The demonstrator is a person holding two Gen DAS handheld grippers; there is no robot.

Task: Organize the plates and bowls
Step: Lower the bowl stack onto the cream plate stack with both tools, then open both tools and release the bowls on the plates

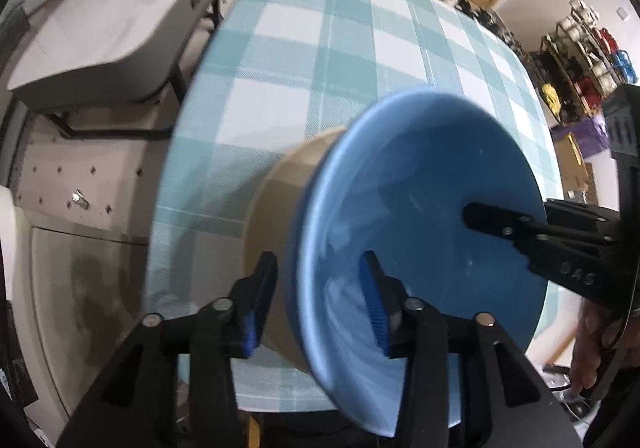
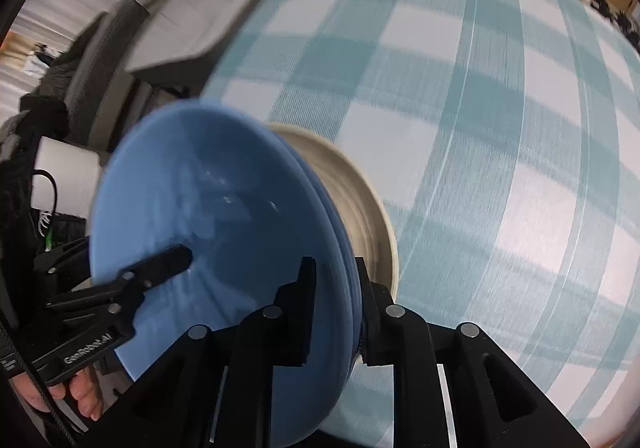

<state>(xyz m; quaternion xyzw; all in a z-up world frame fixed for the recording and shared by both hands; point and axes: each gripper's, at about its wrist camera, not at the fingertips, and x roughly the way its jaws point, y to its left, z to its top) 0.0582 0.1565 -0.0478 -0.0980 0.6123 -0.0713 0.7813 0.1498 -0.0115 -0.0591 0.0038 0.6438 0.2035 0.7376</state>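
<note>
A blue bowl (image 1: 420,216) is nested in a beige bowl (image 1: 280,200), and the stack is held up off the checked table (image 1: 320,48) between both grippers. My left gripper (image 1: 316,304) clamps the stack's rim, one blue-padded finger (image 1: 260,300) outside on the beige bowl, the other inside the blue bowl. My right gripper (image 2: 334,312) clamps the opposite rim of the blue bowl (image 2: 208,216), with the beige bowl (image 2: 360,200) behind it. Each gripper shows in the other's view, the right (image 1: 520,228) and the left (image 2: 160,268).
The table carries a teal and white checked cloth (image 2: 480,128). A grey chair seat (image 1: 112,28) stands off the table's left side. Shelves with coloured items (image 1: 580,56) are at the far right. A white cylinder (image 2: 64,180) stands at the left.
</note>
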